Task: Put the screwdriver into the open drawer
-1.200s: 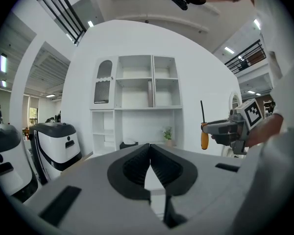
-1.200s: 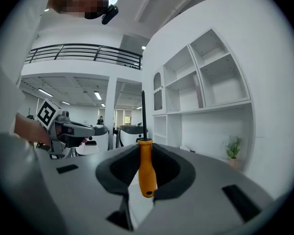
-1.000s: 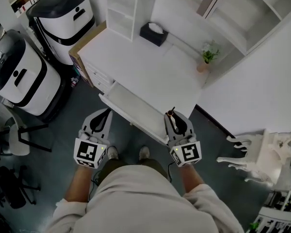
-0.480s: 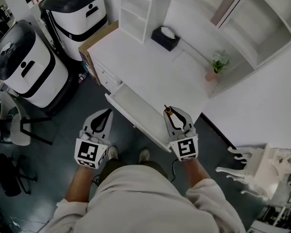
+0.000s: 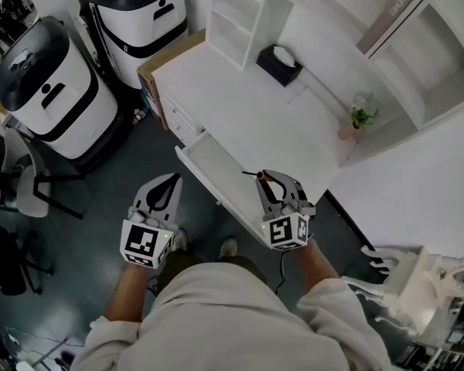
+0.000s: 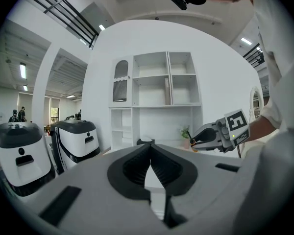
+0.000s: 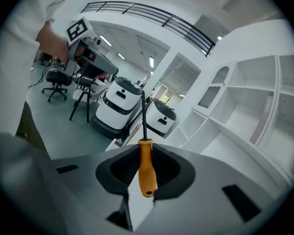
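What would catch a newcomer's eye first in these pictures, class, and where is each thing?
The orange-handled screwdriver stands out first, clamped in the right gripper at the open drawer under the white desk. Next come two big white-and-black machines on the dark floor, upper left in the head view.

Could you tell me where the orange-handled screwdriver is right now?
Head view, right of centre: the orange-handled screwdriver is clamped in the right gripper, its shaft pointing left over the open white drawer.
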Action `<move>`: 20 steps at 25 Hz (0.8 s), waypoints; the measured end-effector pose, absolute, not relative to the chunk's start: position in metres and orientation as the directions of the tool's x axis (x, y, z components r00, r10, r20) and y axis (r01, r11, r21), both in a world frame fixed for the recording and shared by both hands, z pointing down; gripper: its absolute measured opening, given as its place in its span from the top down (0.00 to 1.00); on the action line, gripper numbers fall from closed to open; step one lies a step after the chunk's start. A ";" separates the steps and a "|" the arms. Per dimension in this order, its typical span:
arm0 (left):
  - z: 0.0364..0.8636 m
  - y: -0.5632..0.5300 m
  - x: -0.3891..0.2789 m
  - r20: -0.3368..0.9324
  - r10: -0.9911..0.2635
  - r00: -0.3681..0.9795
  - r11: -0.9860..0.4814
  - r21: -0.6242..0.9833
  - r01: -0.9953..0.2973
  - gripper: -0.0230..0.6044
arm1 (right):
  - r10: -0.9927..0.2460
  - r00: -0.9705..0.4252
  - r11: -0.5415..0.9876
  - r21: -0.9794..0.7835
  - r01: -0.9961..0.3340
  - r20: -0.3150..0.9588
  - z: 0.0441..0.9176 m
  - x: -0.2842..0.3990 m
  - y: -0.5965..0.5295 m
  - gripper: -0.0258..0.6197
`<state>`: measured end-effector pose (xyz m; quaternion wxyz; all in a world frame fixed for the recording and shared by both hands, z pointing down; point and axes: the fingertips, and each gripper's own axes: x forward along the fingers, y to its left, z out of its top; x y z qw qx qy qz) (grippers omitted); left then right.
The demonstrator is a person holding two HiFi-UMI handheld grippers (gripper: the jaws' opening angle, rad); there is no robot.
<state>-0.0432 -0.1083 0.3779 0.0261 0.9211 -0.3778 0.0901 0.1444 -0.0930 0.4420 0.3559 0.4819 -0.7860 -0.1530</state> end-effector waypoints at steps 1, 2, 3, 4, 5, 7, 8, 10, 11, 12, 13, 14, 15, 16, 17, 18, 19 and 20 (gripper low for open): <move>0.379 -0.109 -0.045 0.188 -0.696 0.693 -0.708 -0.020 -0.706 0.96 | -0.861 -0.279 0.499 0.600 -0.625 0.426 0.448 0.143 -0.095 0.84; 0.380 -0.109 -0.046 0.190 -0.700 0.688 -0.703 -0.019 -0.711 0.96 | -0.856 -0.276 0.509 0.614 -0.603 0.438 0.453 0.142 -0.097 0.84; 0.380 -0.110 -0.047 0.191 -0.705 0.683 -0.699 -0.017 -0.715 0.96 | -0.850 -0.272 0.518 0.626 -0.583 0.451 0.457 0.141 -0.098 0.84; 0.381 -0.110 -0.049 0.193 -0.708 0.679 -0.694 -0.016 -0.720 0.96 | -0.845 -0.267 0.528 0.638 -0.560 0.464 0.462 0.140 -0.100 0.84; 0.382 -0.110 -0.050 0.195 -0.712 0.674 -0.690 -0.015 -0.724 0.96 | -0.839 -0.261 0.537 0.651 -0.536 0.477 0.467 0.140 -0.101 0.84; 0.383 -0.110 -0.052 0.197 -0.719 0.666 -0.682 -0.015 -0.732 0.96 | -0.828 -0.246 0.556 0.676 -0.484 0.505 0.478 0.139 -0.105 0.84; 0.383 -0.110 -0.054 0.197 -0.723 0.662 -0.677 -0.015 -0.735 0.96 | -0.822 -0.238 0.564 0.688 -0.457 0.517 0.483 0.139 -0.107 0.84; 0.383 -0.109 -0.057 0.201 -0.731 0.653 -0.668 -0.015 -0.744 0.96 | -0.812 -0.222 0.580 0.705 -0.407 0.540 0.493 0.139 -0.111 0.84; 0.384 -0.109 -0.058 0.204 -0.734 0.647 -0.663 -0.014 -0.748 0.96 | -0.806 -0.217 0.588 0.709 -0.389 0.550 0.498 0.140 -0.112 0.84; 0.384 -0.108 -0.059 0.207 -0.738 0.643 -0.659 -0.013 -0.752 0.96 | -0.801 -0.213 0.596 0.710 -0.376 0.560 0.502 0.140 -0.114 0.84; 0.385 -0.107 -0.060 0.209 -0.741 0.638 -0.654 -0.013 -0.756 0.96 | -0.795 -0.212 0.604 0.707 -0.368 0.568 0.506 0.140 -0.115 0.84; 0.385 -0.107 -0.062 0.210 -0.745 0.633 -0.650 -0.013 -0.760 0.96 | -0.790 -0.212 0.611 0.704 -0.364 0.576 0.510 0.140 -0.115 0.84; 0.386 -0.106 -0.064 0.211 -0.749 0.628 -0.645 -0.014 -0.764 0.96 | -0.785 -0.212 0.617 0.699 -0.361 0.582 0.514 0.140 -0.116 0.84; 0.387 -0.105 -0.066 0.212 -0.753 0.623 -0.640 -0.015 -0.768 0.96 | -0.780 -0.214 0.623 0.695 -0.359 0.588 0.517 0.139 -0.117 0.84; 0.387 -0.105 -0.068 0.213 -0.757 0.618 -0.635 -0.016 -0.772 0.96 | -0.775 -0.215 0.629 0.691 -0.357 0.594 0.521 0.139 -0.118 0.84; 0.388 -0.104 -0.070 0.215 -0.761 0.612 -0.630 -0.017 -0.777 0.96 | -0.769 -0.217 0.636 0.686 -0.355 0.601 0.525 0.138 -0.119 0.84; 0.389 -0.103 -0.072 0.218 -0.764 0.607 -0.625 -0.017 -0.781 0.96 | -0.763 -0.217 0.642 0.680 -0.353 0.608 0.529 0.137 -0.119 0.84; 0.390 -0.103 -0.073 0.221 -0.768 0.602 -0.620 -0.016 -0.785 0.96 | -0.757 -0.217 0.649 0.675 -0.351 0.616 0.534 0.137 -0.120 0.84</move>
